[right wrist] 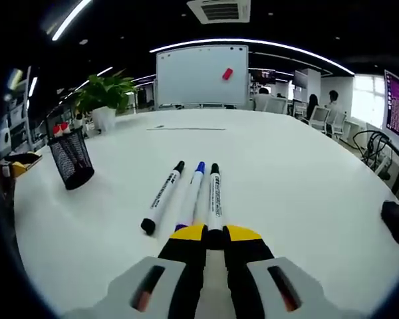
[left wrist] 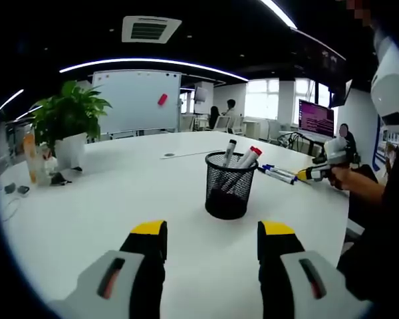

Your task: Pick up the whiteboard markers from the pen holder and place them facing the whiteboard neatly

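1. The right gripper has its yellow-tipped jaws closed narrow on the tail of a black-capped marker, apparently setting it down parallel to its neighbours.
2. Two more markers lie on the white desk just beside it: a blue-capped marker in the middle and another black-capped one, the left marker, angled slightly outward. All three caps point toward the whiteboard beyond the desk's far edge, which fits the tidy row the task asks for.
3. The left gripper hovers with jaws wide apart and empty, aimed at the pen holder, probably ready for the next pick.
4. The pen holder is a round black wire-mesh cup standing upright mid-desk; remaining markers with red and dark caps lean inside.
5. The markers are slim, smooth white plastic cylinders; the desk is glossy.
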